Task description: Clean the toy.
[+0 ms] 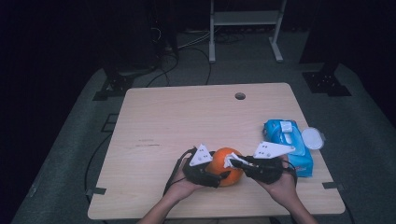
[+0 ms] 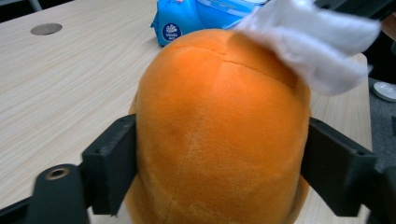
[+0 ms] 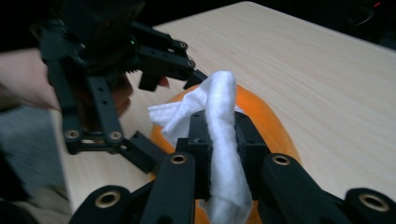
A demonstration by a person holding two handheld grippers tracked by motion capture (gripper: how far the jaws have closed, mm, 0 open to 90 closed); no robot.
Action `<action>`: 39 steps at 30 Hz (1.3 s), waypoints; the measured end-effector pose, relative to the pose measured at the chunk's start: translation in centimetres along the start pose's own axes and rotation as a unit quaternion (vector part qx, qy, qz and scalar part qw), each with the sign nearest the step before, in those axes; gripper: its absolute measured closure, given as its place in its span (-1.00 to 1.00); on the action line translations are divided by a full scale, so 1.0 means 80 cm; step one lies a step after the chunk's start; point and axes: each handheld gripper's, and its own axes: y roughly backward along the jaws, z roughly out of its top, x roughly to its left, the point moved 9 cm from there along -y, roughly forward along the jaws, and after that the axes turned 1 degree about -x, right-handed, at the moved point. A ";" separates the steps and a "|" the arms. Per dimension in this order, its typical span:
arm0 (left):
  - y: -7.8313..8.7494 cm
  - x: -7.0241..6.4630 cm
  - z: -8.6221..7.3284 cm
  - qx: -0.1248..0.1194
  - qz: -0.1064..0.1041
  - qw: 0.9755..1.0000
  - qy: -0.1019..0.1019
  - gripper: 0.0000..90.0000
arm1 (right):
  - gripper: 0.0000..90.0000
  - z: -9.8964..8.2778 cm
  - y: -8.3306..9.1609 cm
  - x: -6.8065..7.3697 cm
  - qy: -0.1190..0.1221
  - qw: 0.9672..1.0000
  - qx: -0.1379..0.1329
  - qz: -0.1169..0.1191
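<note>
An orange plush ball [image 1: 227,164] rests on the wooden table [image 1: 187,121] near its front edge. My left gripper [image 1: 222,171] comes in from the left, and in the left gripper view [image 2: 219,182] its jaws press on both sides of the ball [image 2: 219,126]. My right gripper [image 1: 232,162] reaches in from the right, shut on a folded white wipe [image 3: 223,116]. The wipe [image 2: 313,42] lies against the top of the ball [image 3: 268,123], held between the right gripper's [image 3: 224,140] jaws.
A blue pack of wipes [image 1: 287,140] lies at the right side of the table, with a round white lid [image 1: 312,138] beside it at the edge. A cable hole [image 1: 240,96] sits near the far edge. A metal stand [image 1: 245,28] is on the floor beyond.
</note>
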 end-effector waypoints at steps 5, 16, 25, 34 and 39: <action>-0.005 -0.003 -0.004 -0.017 -0.007 1.000 -0.020 -0.70 | 0.74 -0.009 0.002 -0.021 -0.015 1.000 -0.004 -0.018; -0.002 0.000 0.000 -0.019 0.008 1.000 -0.001 -0.39 | 0.76 0.001 -0.004 0.008 0.009 1.000 -0.001 0.004; -0.003 0.004 -0.001 -0.039 -0.022 0.999 -0.006 -0.82 | 0.75 -0.028 0.007 -0.055 -0.043 0.998 0.009 -0.051; 0.000 0.001 0.002 -0.026 -0.007 1.000 0.009 -0.44 | 0.76 -0.008 0.008 -0.026 -0.007 0.999 -0.006 -0.048; 0.004 0.000 0.005 -0.015 -0.002 1.000 0.015 -0.42 | 0.76 0.005 0.006 0.001 0.013 1.000 -0.013 -0.017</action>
